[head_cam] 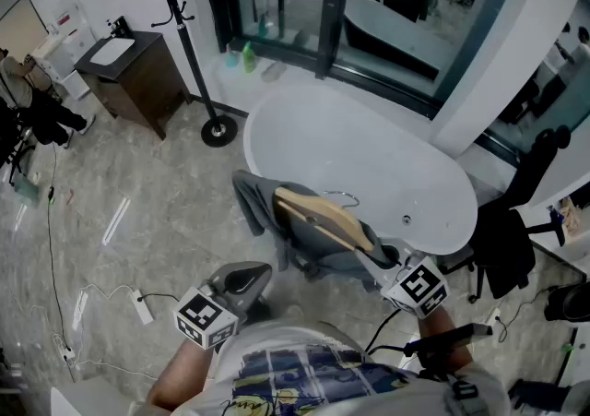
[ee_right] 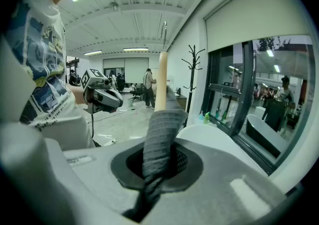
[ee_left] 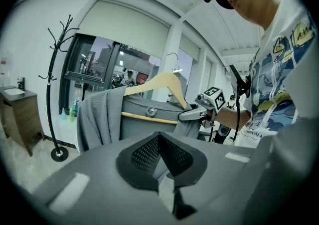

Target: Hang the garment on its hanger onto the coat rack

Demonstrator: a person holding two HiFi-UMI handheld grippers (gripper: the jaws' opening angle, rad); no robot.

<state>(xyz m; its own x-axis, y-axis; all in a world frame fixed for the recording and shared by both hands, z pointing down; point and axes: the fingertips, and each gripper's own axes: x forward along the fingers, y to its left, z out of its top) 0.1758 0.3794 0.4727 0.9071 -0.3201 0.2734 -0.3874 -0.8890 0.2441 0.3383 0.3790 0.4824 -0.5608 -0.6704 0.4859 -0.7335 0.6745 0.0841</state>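
A grey knit garment (head_cam: 277, 211) hangs on a wooden hanger (head_cam: 324, 219) with a metal hook (head_cam: 343, 195), held up in front of me over the near edge of a white tub. My right gripper (head_cam: 389, 265) is shut on the garment's cloth at the hanger's right end; in the right gripper view the cloth (ee_right: 158, 134) runs between the jaws and the hanger (ee_right: 160, 77) rises above them. My left gripper (head_cam: 244, 278) hangs low at the left, clear of the garment, shut with nothing in it. The black coat rack (head_cam: 175, 8) stands at the far left.
A white oval tub (head_cam: 387, 165) lies just behind the garment. A dark sink cabinet (head_cam: 134, 73) stands left of the rack's round base (head_cam: 218, 133). Bottles (head_cam: 247, 57) sit by the glass wall. A black chair (head_cam: 507, 243) is at the right, and cables (head_cam: 101, 299) cross the floor at the left.
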